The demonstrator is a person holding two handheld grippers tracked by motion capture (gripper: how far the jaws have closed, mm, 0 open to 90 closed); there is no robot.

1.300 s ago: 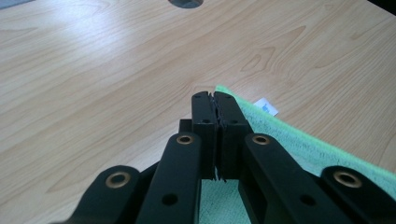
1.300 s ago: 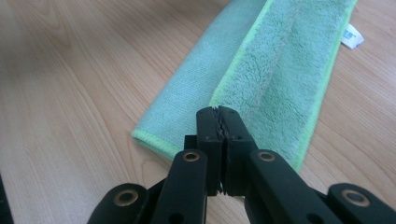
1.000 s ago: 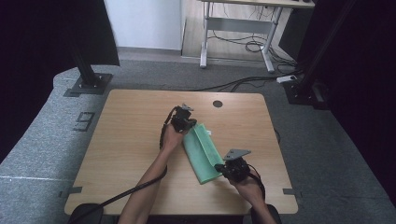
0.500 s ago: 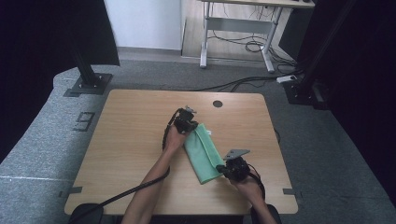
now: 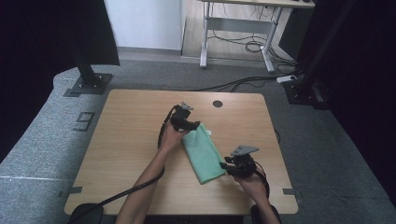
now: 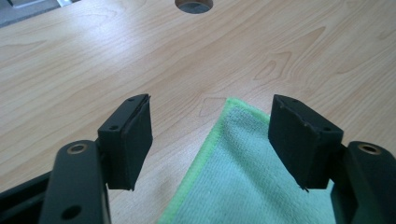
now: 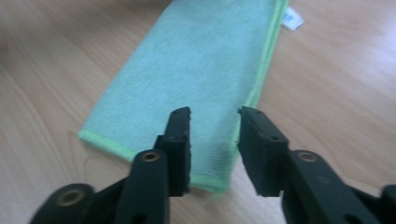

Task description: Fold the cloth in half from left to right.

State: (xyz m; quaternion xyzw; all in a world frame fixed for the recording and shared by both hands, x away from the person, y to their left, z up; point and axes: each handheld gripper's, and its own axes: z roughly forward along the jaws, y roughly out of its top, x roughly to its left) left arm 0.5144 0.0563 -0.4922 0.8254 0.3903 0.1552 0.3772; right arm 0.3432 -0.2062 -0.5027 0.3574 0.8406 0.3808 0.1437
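Nearest, at the cloth's near right corner, right gripper [image 5: 227,165] released, jaws just opened a modest way and parted over the hem, pads clear of the fabric. Between the two hands, on the wooden table [image 5: 126,140], green cloth [image 5: 201,153] lying folded into a long flat strip, running from near right to far left, white label [image 7: 292,17] poking out at the far end. Farther off, at the far corner, left gripper [image 5: 196,125] also released, jaws just opened wide, corner lying loose between the pads without contact. Judged light, soft and limp, likely to sag and unfold if lifted by one layer; best pinched at the stitched corners, all layers together
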